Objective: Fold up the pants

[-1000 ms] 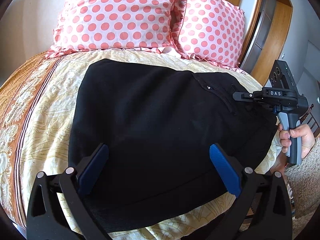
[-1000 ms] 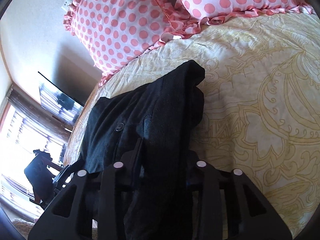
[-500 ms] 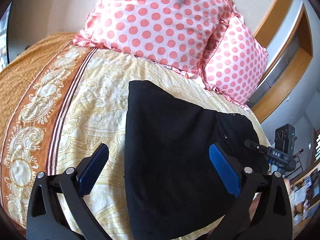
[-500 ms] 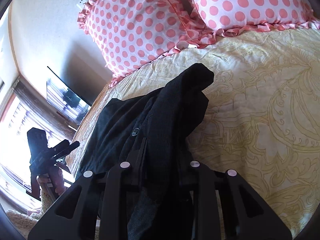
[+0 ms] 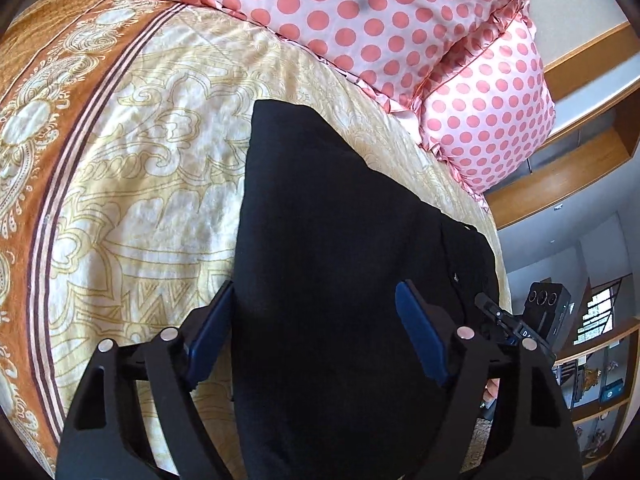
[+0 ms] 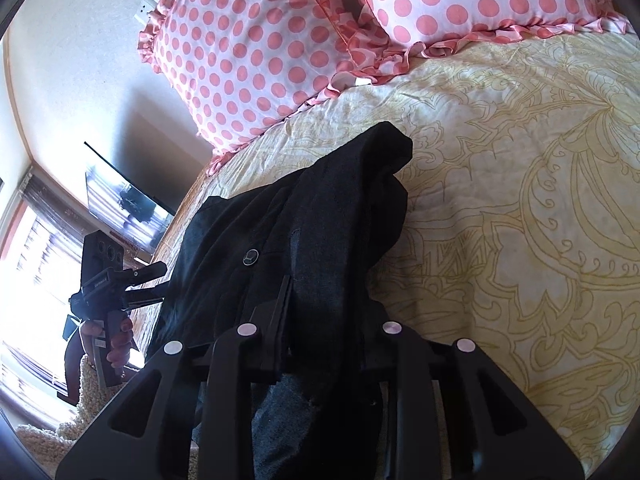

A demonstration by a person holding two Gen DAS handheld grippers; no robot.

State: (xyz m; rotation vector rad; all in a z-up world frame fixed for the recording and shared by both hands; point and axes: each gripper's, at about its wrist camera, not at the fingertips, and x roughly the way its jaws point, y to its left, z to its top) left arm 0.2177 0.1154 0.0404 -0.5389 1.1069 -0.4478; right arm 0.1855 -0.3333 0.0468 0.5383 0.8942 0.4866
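Black pants [image 5: 340, 220] lie folded on the bed, narrow end toward the pillows. My left gripper [image 5: 316, 292] hovers over their near part. Its jaws are closing, the blue pads [image 5: 420, 336] stand either side of the cloth, and the left one is at the pants' left edge without pressing. My right gripper [image 6: 324, 292] is shut on a bunched fold of the pants [image 6: 320, 208] near the button, lifting it off the cover. In the left wrist view the right gripper [image 5: 504, 316] shows at the pants' right edge. In the right wrist view the left gripper [image 6: 148, 276] shows at far left, held by a hand.
The yellow patterned bed cover [image 5: 140, 200] has an orange border at the left. Two pink polka-dot pillows [image 5: 360, 20] lean at the head of the bed. Wooden shelves [image 5: 600, 380] stand to the right, beyond the bed's edge. A wall screen [image 6: 120, 204] hangs beside a bright window.
The left wrist view has swung toward the pants' left edge and rolled, and its blue pads have come closer together. The left gripper has entered the right wrist view. The right gripper keeps its hold.
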